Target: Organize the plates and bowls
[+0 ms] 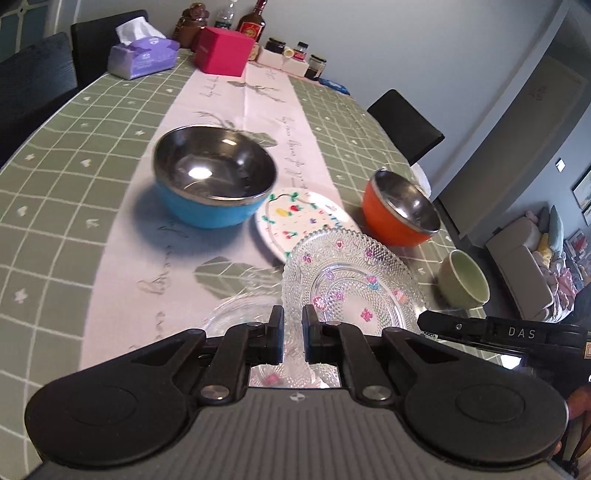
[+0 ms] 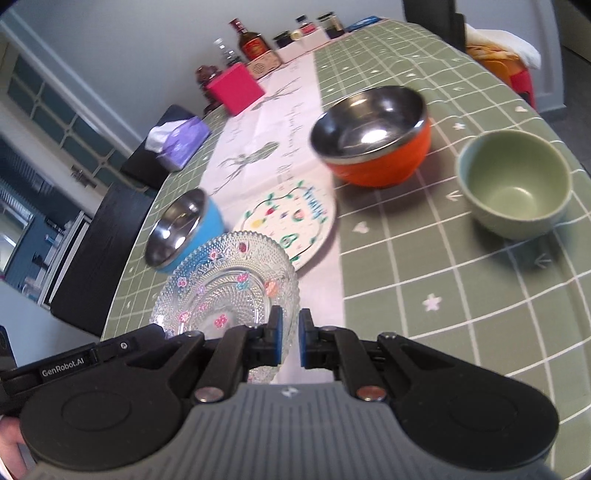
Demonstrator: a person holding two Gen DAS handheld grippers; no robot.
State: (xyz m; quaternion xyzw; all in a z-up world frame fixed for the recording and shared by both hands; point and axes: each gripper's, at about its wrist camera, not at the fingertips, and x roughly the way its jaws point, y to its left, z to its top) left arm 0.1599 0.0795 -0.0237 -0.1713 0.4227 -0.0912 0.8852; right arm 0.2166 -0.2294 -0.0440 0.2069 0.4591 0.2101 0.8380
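A clear glass plate (image 1: 351, 288) with small coloured flowers hangs tilted above the table, held by both grippers. My left gripper (image 1: 293, 332) is shut on its left rim. My right gripper (image 2: 291, 338) is shut on the right rim of the same glass plate (image 2: 221, 288). Under its far edge lies a white painted plate (image 1: 299, 218) on the runner. A blue steel-lined bowl (image 1: 214, 181) stands to the left, an orange steel-lined bowl (image 1: 400, 210) to the right, and a small green bowl (image 2: 513, 184) nearer the right edge.
At the far end of the green checked tablecloth (image 1: 74, 147) stand a tissue pack (image 1: 142, 55), a pink box (image 1: 223, 50), bottles and jars (image 1: 251, 26). Black chairs (image 1: 406, 125) stand at both long sides of the table. The right table edge runs just past the green bowl.
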